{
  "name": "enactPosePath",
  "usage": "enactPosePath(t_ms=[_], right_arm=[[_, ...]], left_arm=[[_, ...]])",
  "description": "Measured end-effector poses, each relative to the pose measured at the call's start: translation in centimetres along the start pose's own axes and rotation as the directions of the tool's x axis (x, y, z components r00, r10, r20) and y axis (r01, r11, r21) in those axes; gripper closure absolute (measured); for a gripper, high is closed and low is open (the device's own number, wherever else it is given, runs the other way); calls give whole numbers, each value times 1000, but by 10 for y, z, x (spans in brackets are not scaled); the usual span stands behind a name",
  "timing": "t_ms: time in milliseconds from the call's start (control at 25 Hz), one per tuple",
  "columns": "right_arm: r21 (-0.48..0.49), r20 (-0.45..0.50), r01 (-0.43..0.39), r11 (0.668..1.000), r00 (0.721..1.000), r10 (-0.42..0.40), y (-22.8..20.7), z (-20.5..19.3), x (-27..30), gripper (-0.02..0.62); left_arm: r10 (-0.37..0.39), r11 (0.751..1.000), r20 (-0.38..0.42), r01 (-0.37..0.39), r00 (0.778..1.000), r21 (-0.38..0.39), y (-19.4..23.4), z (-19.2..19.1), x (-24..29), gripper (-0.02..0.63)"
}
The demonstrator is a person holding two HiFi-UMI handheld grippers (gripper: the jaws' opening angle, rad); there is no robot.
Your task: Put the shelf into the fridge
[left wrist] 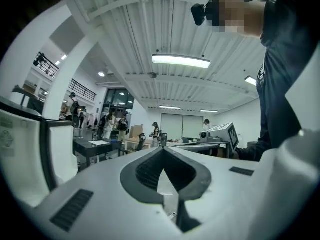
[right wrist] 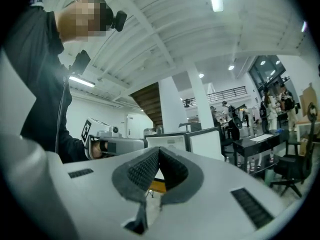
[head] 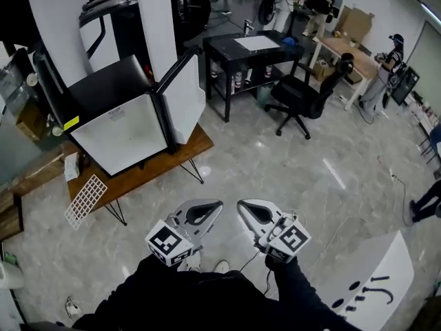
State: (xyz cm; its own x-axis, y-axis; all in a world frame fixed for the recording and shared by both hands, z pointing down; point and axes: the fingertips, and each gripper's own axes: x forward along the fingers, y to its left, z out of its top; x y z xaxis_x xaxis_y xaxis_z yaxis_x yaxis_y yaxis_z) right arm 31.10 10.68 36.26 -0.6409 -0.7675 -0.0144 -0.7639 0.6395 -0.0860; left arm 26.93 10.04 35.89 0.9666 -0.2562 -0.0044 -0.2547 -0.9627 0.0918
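Note:
A small fridge (head: 124, 133) with a black top stands on a low wooden table (head: 196, 143) at the left, its white door (head: 185, 95) swung open. The shelf (head: 85, 200), a white wire grid, lies tilted by the table's left end. My left gripper (head: 218, 203) and right gripper (head: 240, 204) are held side by side low in the head view, well short of the fridge. Both are shut and empty. The left gripper (left wrist: 162, 149) has the fridge (left wrist: 25, 154) at its left. The right gripper (right wrist: 158, 149) looks toward the open fridge (right wrist: 200, 141).
A black desk (head: 255, 50) and a black office chair (head: 303, 95) stand behind the fridge on the right. A white sheet with black marks (head: 375, 288) lies on the grey floor at lower right. Several people are at the back of the hall.

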Motion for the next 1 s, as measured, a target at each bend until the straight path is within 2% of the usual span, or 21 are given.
enactPosePath(t_ms=[80,200,320,480,680,1000], right_arm=[[3,13,-87,996,996,87,12,0,25,589],[-4,-17,-190,982,982,190,32,-10,63,589],[9,-25,-286,958,958,286,58,-18,98,589],[48,-26,-409,911,911,411,97,-25,146,589],[51,-40,-542,839,838,544,156,-40,214,589],[10,-66,-611,792,789,610,243,-56,322,589]], left_arm=[[93,996,0,-93,996,4,14,-1,-23,601],[225,974,-1,-225,974,1,36,-5,-63,600],[338,941,1,-338,941,-9,54,-10,-103,600],[468,884,5,-468,884,-17,77,-18,-156,600],[569,822,22,-568,822,-44,112,-25,-230,600],[665,746,65,-664,744,-38,168,-28,-361,600]])
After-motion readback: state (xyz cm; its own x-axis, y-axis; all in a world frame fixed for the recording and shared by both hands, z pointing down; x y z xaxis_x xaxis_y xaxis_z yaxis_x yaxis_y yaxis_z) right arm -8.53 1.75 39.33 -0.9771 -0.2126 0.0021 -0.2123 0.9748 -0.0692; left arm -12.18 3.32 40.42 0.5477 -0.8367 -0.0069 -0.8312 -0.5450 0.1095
